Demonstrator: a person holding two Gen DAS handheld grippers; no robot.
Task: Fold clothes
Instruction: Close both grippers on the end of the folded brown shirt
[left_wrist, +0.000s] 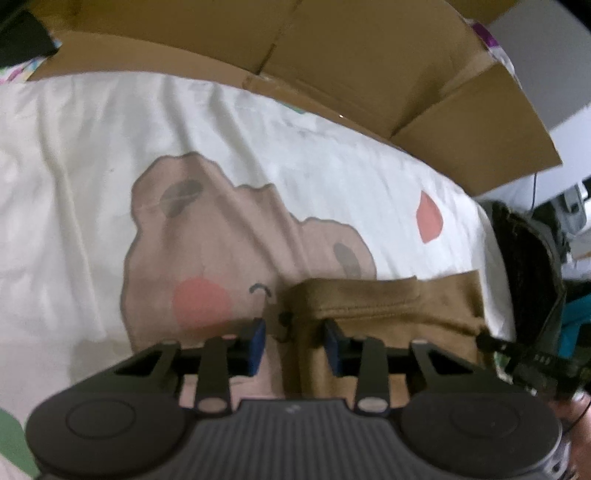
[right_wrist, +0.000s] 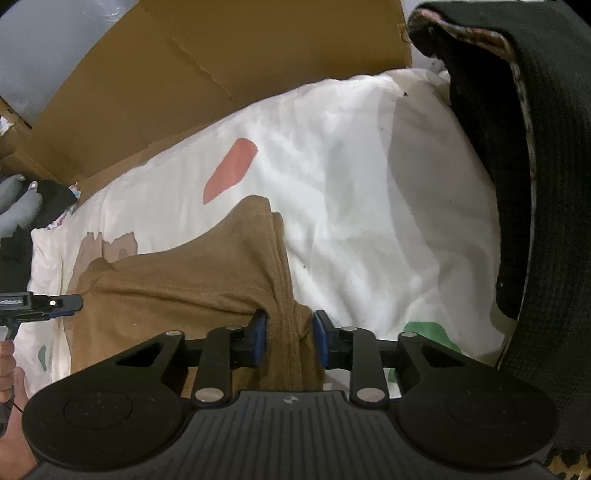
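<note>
The left gripper (left_wrist: 294, 341) stands partly open, its blue-padded jaws apart with a gap between them; the left edge of the brown garment (left_wrist: 384, 314) lies in that gap, closer to the right-hand pad, and neither pad visibly presses the cloth. This view is blurred, so whether the pad touches the fabric cannot be told. The right gripper (right_wrist: 290, 341) is also partly open, a little narrower, with a bunched ridge of the same brown garment (right_wrist: 192, 280) running up between its pads; the cloth fills most of the gap and appears to touch both pads, though a firm pinch cannot be confirmed.

The garment is a tan, soft-knit piece with a stitched hem, lying on a white bedsheet (right_wrist: 369, 192) printed with a pinkish-brown cartoon bear (left_wrist: 207, 236) and coral spots. It sits near the front edge of the bed, flattened on its left part and gathered into lengthwise folds under the right gripper, one corner pointing toward the far side. In the right wrist view the left gripper's tip reaches the garment's left edge, held by a hand (right_wrist: 7, 369). A flattened cardboard box (left_wrist: 332, 55) lines the far edge of the bed, and a dark knitted cloth (right_wrist: 524, 147) drapes at the right side.
</note>
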